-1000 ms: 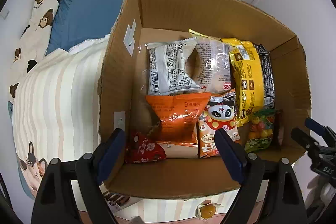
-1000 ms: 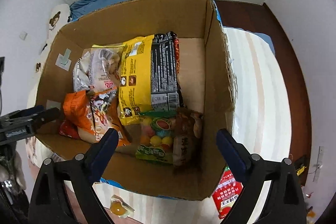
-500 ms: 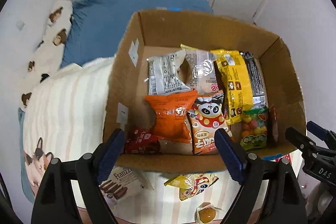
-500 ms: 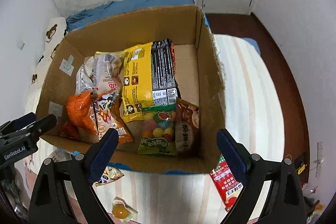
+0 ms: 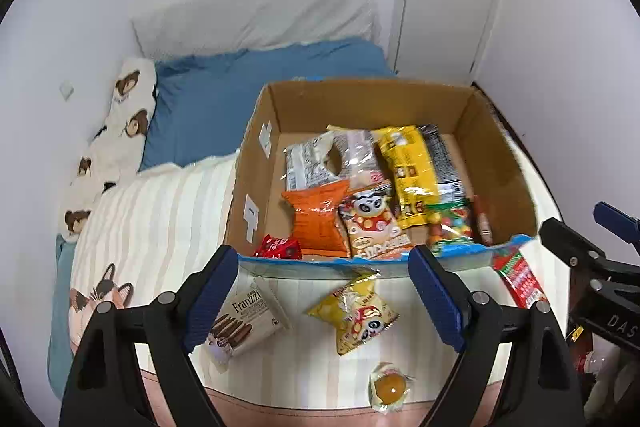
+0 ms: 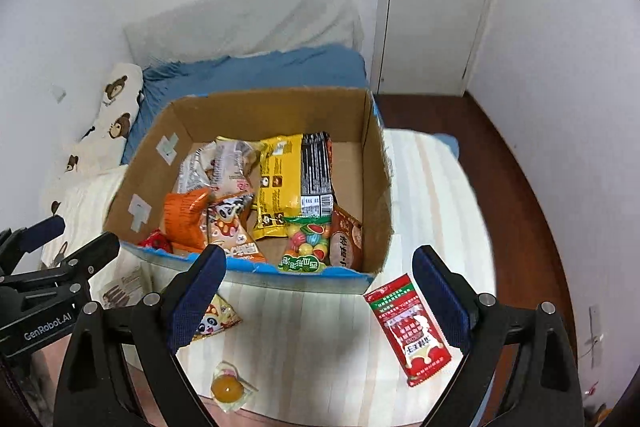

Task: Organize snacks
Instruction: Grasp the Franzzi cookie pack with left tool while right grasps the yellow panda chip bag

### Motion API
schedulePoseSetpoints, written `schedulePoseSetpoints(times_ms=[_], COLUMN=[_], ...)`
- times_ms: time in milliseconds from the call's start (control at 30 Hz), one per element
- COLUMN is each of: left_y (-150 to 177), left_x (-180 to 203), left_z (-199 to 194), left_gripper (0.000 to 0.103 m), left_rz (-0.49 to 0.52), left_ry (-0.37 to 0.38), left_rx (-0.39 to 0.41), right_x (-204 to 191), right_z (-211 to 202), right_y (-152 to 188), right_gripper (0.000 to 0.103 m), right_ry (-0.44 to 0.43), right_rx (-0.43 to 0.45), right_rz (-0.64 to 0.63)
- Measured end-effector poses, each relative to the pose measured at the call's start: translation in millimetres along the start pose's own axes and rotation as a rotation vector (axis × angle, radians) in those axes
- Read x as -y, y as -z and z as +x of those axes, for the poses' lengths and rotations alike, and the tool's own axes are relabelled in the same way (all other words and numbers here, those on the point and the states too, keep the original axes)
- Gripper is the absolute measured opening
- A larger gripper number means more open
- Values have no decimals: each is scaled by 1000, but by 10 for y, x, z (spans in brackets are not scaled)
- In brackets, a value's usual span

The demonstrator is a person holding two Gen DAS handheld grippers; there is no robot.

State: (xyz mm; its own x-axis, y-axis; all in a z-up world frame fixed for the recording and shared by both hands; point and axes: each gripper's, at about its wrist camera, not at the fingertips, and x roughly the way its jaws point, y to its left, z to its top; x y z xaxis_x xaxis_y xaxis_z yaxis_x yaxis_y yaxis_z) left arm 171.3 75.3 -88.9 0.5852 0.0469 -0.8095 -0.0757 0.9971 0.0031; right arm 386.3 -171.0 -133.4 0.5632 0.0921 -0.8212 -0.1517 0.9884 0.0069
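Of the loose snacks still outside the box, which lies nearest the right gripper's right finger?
The red packet, alone beside the cardboard box's right front corner; the other loose snacks lie further left.

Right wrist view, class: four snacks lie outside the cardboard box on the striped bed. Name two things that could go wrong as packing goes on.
1. The clear-wrapped round orange jelly cup sits at the bed's near edge; a nudge from the open right tool might knock it off.
2. The brown cardboard box is crowded along its near side, so the flat red sachet may crush packets unless placed in the bare far-right floor.
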Motion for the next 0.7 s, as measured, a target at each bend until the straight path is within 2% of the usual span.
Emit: schedulePoseSetpoints(times_ms=[333,700], left_y=[145,278], left_x=[23,76], left_z=[-599,-804], left_gripper=[87,87], left_rz=[-2,-1], left_ry=[14,29], left_rx=[116,143], right_x=[-41,-18], right_z=[-642,-994], right_y=[163,257], right_gripper=[96,96], right_ry=[-44,-84], right_rx=[83,118], right_rz=[19,58])
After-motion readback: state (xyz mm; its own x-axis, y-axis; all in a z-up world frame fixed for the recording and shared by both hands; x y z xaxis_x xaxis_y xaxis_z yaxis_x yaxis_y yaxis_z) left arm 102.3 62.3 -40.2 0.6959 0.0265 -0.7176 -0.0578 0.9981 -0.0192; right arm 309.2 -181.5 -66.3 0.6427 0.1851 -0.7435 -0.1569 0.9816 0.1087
